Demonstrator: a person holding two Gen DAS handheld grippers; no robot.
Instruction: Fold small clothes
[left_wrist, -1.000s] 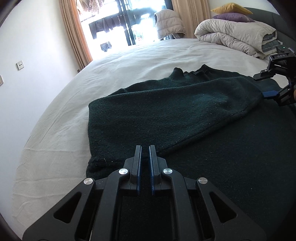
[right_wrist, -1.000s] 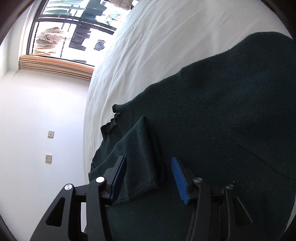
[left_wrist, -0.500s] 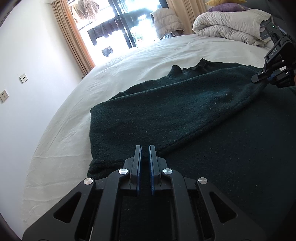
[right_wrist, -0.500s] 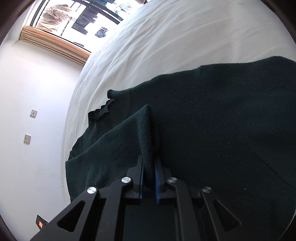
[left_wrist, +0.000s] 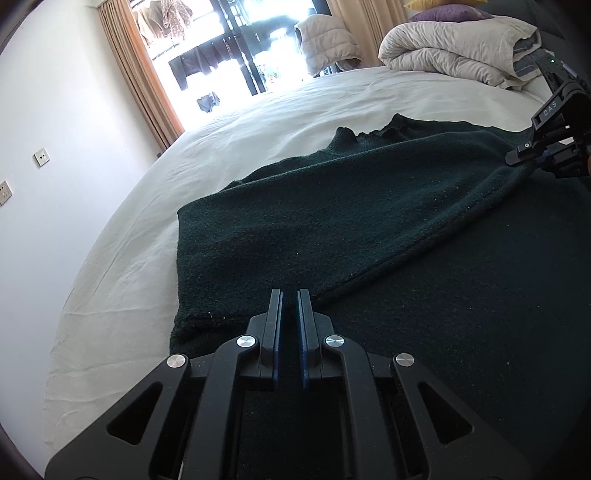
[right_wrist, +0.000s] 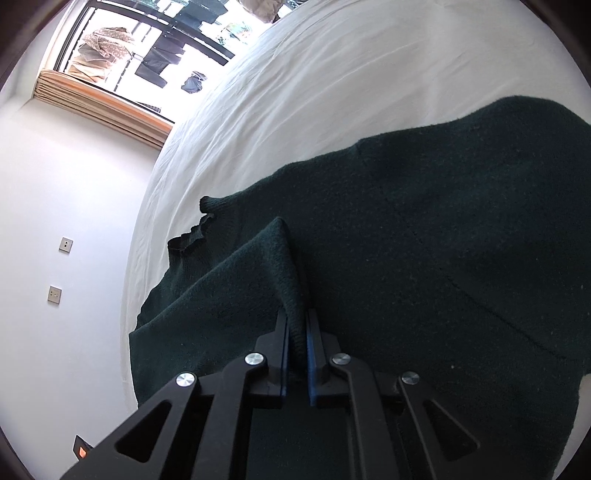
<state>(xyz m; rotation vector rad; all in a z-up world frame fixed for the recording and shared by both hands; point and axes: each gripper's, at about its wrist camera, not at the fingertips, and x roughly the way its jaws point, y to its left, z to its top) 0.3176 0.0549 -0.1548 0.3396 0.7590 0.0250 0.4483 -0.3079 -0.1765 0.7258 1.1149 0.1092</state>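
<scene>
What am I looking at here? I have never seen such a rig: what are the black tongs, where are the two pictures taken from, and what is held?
There is no robot. A person carries one pair of hand-held tongs in each hand, and a wide-angle camera on each pair looks forward along its two fingers. One picture is from the left tongs, the other from the right tongs.

A dark green sweater lies on a bed with a white sheet. One side of it is folded over its middle. The left tongs are shut at the near end of that folded edge. The right tongs have just closed on the far end of it, pinching up a ridge of knit between their blue pads. They also show at the right edge of the left picture.
</scene>
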